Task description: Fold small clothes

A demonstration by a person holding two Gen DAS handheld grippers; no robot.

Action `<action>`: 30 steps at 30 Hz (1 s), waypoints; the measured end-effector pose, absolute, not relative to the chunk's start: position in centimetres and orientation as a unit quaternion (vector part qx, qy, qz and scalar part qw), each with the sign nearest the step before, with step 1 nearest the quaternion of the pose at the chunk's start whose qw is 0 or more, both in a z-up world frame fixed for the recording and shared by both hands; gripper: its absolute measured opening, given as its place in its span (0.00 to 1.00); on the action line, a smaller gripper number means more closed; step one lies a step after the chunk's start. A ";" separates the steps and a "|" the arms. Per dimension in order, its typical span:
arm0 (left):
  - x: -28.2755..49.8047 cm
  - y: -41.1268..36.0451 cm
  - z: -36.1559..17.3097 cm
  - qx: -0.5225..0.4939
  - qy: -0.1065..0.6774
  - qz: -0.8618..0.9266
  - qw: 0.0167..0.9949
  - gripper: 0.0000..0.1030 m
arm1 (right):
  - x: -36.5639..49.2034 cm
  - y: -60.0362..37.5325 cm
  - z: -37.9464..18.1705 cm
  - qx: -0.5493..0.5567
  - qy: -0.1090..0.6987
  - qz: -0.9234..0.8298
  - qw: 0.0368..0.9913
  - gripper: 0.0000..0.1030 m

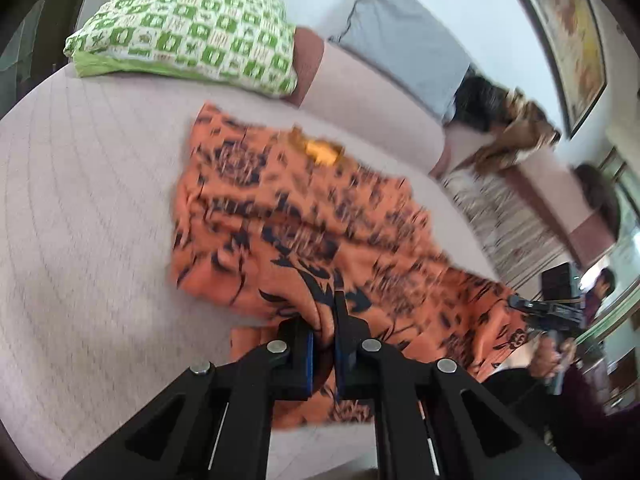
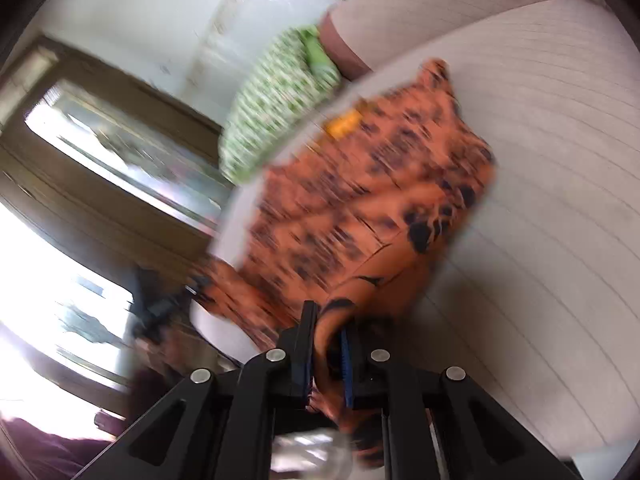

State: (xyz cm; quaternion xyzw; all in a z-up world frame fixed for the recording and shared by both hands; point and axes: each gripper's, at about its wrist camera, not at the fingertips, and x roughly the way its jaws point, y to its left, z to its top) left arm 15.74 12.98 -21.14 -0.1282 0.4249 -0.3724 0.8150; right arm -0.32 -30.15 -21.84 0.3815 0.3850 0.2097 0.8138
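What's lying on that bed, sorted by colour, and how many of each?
Orange with dark print: 1, the garment spread on the bed
Green and white: 1, the pillow
Grey: 1, the cushion further back
Total: 3

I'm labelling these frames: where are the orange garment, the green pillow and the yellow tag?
orange garment [image 1: 304, 216]: left wrist view, middle of the cloth.
green pillow [image 1: 192, 32]: left wrist view, patterned top.
yellow tag [image 1: 322, 151]: left wrist view, tag centre.

Thin printed cloth garment [image 1: 304, 216]; quilted matt cushion [image 1: 80, 200]; claw [image 1: 326, 340] seemingly matt plastic.
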 end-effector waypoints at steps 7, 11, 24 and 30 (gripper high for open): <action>22.7 12.4 -17.3 -0.181 0.407 -0.383 0.809 0.07 | 7.1 -33.2 -19.8 0.427 0.319 0.203 0.822 0.11; 29.1 11.1 -17.3 -0.177 0.421 -0.330 0.826 0.07 | 12.4 -36.9 -19.6 0.465 0.273 0.157 0.827 0.11; 26.3 12.1 -20.2 -0.226 0.404 -0.317 0.828 0.07 | 6.1 -34.7 -21.1 0.408 0.385 0.117 0.820 0.75; 22.6 13.5 -18.4 -0.252 0.375 -0.320 0.833 0.07 | -0.9 -32.7 -25.3 0.448 0.443 0.102 0.770 0.75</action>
